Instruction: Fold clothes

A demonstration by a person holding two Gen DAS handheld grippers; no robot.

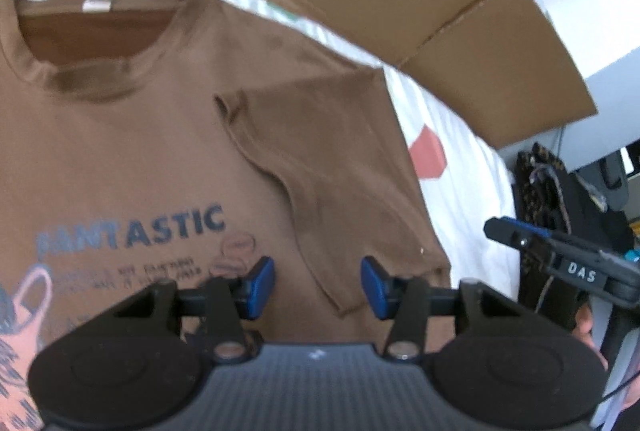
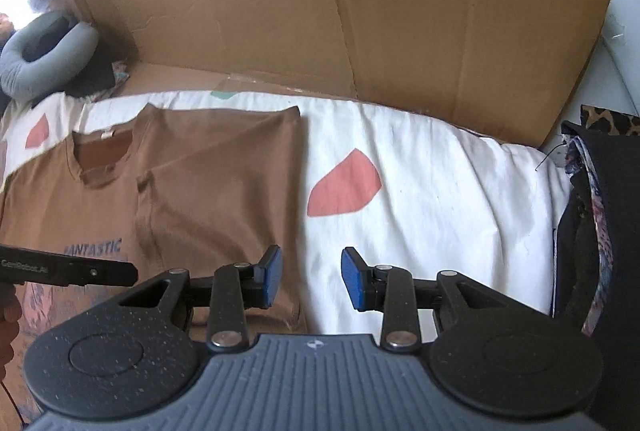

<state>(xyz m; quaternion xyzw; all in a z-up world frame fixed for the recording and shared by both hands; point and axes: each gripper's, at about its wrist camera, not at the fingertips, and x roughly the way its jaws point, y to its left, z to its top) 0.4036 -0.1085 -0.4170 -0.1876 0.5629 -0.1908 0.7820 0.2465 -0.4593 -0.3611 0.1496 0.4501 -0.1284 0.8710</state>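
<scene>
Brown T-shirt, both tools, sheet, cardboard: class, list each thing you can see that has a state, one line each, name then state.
Brown T-shirt: lying flat, print up, one sleeve folded in over the front.
Left tool: open, above the shirt, holding nothing.
Right tool: open, over the shirt's edge and the sheet, holding nothing.
White sheet: spread out, lightly creased.
Cardboard: unfolded, standing behind the sheet.

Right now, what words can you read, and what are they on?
"FANTASTIC": printed in blue on the brown T-shirt.
"DAS": on a white-lettered label on the right gripper, seen from the left wrist.
"GenRobot.AI": on the left gripper, seen from the right wrist; blurred, roughly read.
Small lines under FANTASTIC: too blurred to read.
Neck tag: blank or unreadable.
</scene>
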